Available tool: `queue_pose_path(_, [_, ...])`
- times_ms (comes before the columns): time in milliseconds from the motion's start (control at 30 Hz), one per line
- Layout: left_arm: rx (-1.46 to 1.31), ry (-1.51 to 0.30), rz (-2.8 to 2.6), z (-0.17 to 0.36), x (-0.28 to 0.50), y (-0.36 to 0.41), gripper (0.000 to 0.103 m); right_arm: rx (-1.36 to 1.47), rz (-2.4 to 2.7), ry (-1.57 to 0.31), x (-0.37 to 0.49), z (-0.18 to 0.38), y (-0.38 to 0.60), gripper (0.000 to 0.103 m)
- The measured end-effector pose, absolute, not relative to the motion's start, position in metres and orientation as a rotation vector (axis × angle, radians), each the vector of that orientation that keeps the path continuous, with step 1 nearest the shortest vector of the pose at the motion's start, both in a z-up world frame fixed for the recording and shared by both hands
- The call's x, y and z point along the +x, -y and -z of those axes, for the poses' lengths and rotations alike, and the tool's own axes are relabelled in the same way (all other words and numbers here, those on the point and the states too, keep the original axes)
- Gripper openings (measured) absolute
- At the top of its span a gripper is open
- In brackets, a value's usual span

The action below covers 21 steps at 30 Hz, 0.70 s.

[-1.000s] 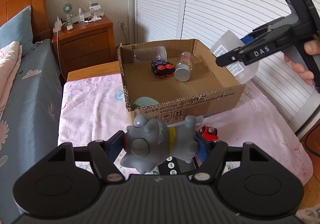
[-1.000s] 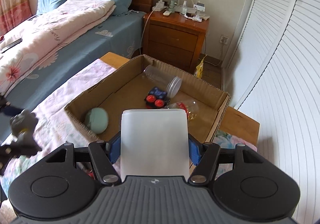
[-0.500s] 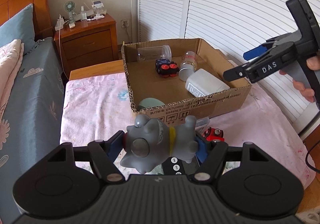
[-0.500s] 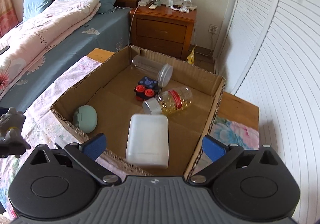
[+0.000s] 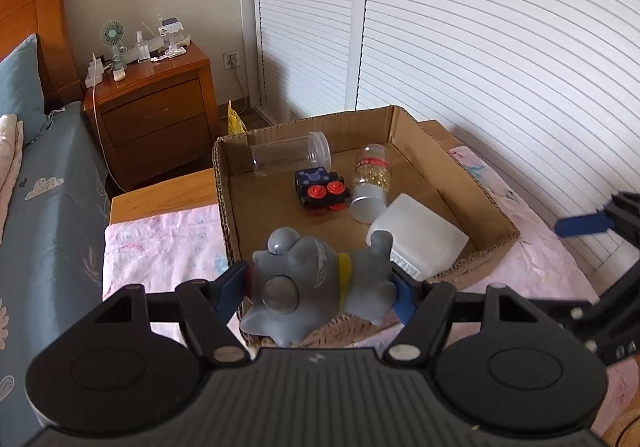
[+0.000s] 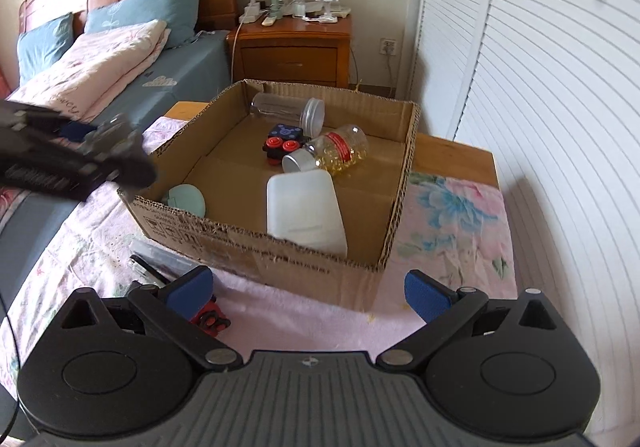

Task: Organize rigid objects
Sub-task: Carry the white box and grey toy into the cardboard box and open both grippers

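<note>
My left gripper is shut on a grey rubber animal toy with a yellow collar, held above the near edge of the cardboard box. In the right wrist view the same toy hangs over the box's left wall. My right gripper stands open and holds nothing, in front of the box's near wall. Inside the box lie a white plastic container, a bottle of yellow capsules, a clear jar, a black toy with red wheels and a mint round case.
A small red toy and a clear wrapped item lie on the pink cloth before the box. A wooden nightstand stands behind, a bed to the left, white louvred doors to the right.
My right gripper opened and dropped the white container into the box, then drew back and lower. My left gripper carried the grey toy forward over the box's near edge.
</note>
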<state>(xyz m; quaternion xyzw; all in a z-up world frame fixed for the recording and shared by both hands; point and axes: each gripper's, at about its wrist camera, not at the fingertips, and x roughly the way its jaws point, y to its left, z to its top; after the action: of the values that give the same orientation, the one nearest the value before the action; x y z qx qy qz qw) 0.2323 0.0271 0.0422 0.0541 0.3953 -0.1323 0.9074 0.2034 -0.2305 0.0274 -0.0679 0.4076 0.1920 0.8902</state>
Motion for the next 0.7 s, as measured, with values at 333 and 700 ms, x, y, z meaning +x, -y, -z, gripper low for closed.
queue_pose_path(333, [0.102,-0.784,0.19,-0.039,0.282,-0.015,0.097,-0.102,-0.345,-0.848,0.177,-0.017,0.235,0.103])
queue_pose_path(700, [0.094,-0.792,0.199,-0.039,0.234,-0.031,0.1,-0.053,-0.342,-0.816,0.172,-0.022,0.233,0.103])
